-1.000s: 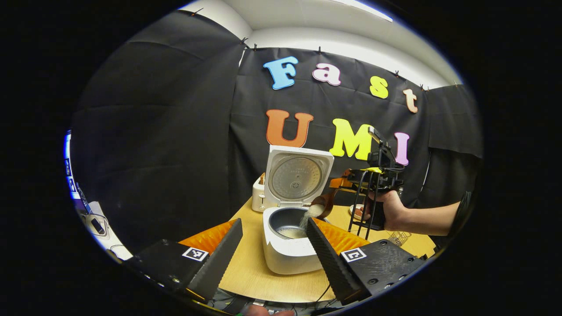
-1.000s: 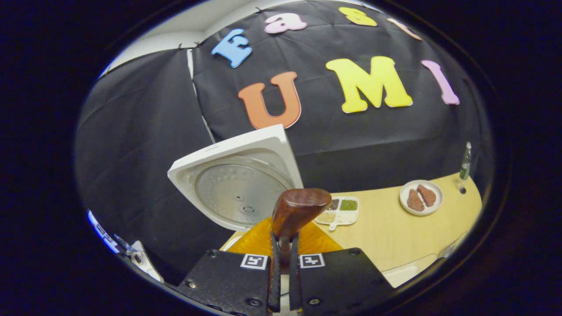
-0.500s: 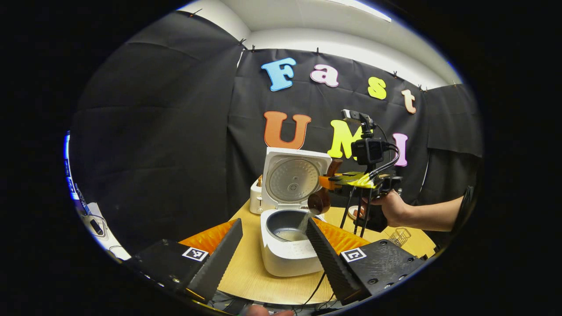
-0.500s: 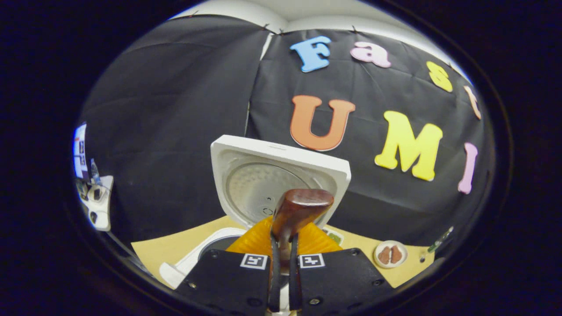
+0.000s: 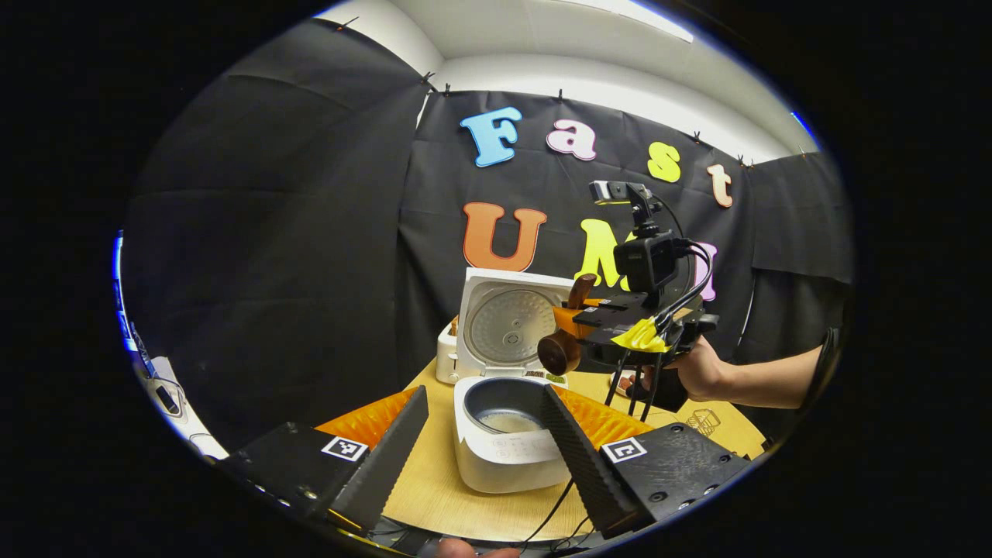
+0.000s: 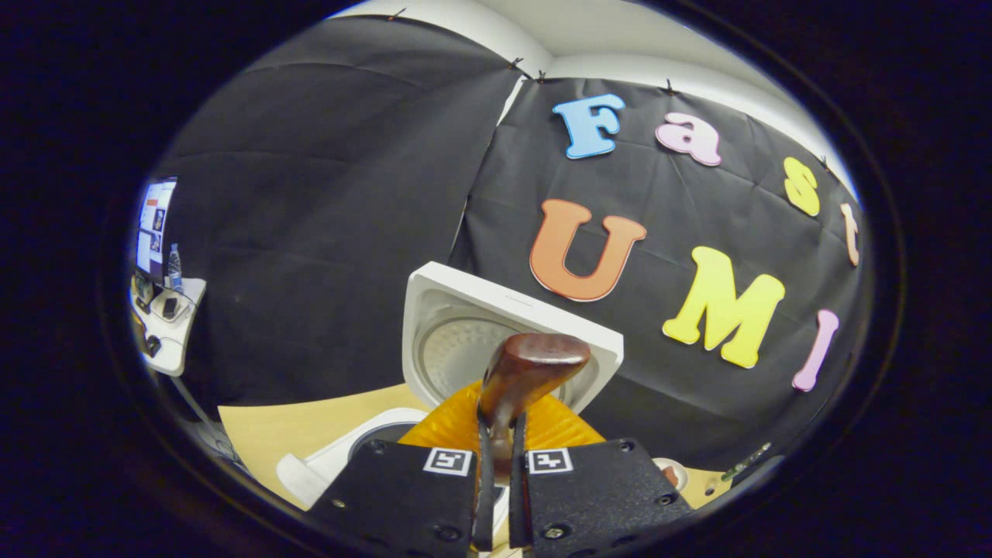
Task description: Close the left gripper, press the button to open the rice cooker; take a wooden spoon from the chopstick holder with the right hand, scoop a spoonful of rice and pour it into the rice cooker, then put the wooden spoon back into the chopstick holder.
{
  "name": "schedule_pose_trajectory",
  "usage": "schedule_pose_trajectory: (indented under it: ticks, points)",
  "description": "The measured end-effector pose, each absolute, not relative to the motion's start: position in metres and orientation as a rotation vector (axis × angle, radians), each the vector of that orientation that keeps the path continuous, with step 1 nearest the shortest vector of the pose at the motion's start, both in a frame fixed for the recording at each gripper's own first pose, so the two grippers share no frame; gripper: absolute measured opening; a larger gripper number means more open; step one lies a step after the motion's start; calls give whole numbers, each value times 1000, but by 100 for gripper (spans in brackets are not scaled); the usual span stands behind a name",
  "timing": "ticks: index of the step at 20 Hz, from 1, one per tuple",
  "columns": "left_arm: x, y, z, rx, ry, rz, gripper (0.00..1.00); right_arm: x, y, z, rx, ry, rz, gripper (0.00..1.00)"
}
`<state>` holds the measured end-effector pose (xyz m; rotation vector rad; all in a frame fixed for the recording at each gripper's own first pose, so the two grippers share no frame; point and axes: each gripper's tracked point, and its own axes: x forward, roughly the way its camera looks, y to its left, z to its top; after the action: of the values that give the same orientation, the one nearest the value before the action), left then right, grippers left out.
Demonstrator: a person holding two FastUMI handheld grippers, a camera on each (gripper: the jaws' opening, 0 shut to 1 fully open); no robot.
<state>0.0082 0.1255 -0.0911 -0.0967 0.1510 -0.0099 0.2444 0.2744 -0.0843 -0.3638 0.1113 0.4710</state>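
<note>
White rice cooker (image 5: 508, 442) sits on the wooden desk (image 5: 449, 480), lid (image 5: 508, 322) standing upright at the back, and a pale layer of rice (image 5: 510, 422) lies in the dark inner pot. In the left gripper view, the left claw (image 5: 482, 446) is spread wide, its two fingers framing the cooker and gripping nothing. Off to the right, a hand (image 5: 701, 370) holds the right claw (image 5: 577, 318) up above the cooker's rim, and the wooden spoon (image 5: 559, 353) is in it, bowl hanging low near the lid, handle end poking up. Over to the right gripper view: the right claw (image 6: 496, 457) is pinched tight on the spoon's handle, both fingers pressing it, and the dark brown spoon (image 6: 527, 372) rises straight ahead in front of the open lid (image 6: 465, 333). The cooker's body (image 6: 341, 457) shows low on the left, below the claw. A wire chopstick holder (image 5: 704, 421) stands on the desk, near the right edge, well apart from the spoon.
</note>
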Motion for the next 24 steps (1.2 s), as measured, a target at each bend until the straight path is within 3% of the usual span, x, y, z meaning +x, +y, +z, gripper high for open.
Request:
schedule_pose_trajectory:
  ticks: [6,13,18,24]
  points:
    - [11,113,-81,-104,150,-4,94,216,236,-30,-100,121,479,13]
    - [24,84,-57,-48,141,-62,94,189,118,18,293,173,415,13]
    - [49,47,-37,-85,108,-60,94,187,-26,4,342,186,233,13]
    - [95,0,-23,-96,97,-51,94,183,-166,-54,333,251,43,13]
